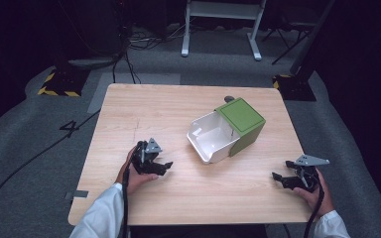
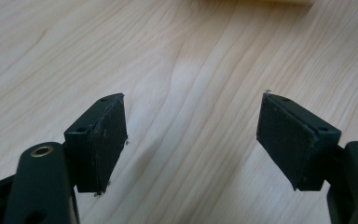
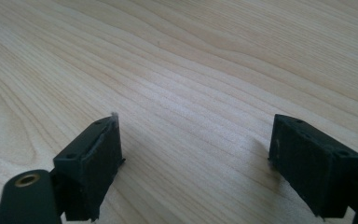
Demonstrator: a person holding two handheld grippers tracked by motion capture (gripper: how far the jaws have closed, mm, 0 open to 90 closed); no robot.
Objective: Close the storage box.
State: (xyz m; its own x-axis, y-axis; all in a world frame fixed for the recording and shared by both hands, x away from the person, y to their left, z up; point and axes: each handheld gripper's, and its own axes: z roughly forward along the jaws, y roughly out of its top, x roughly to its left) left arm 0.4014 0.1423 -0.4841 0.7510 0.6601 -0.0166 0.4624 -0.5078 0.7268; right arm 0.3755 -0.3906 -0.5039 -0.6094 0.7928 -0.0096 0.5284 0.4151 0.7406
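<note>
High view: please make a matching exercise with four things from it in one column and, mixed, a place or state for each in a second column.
Things
1. left gripper
2. right gripper
3. green and white box
4. wooden table

Places or states
A. lies on its side, its opening toward the person
B. near the table's right front edge, jaws apart
C. carries the box
D. left of the box, jaws apart

Pairs: 1-D, 2-B, 3-A, 4-C
</note>
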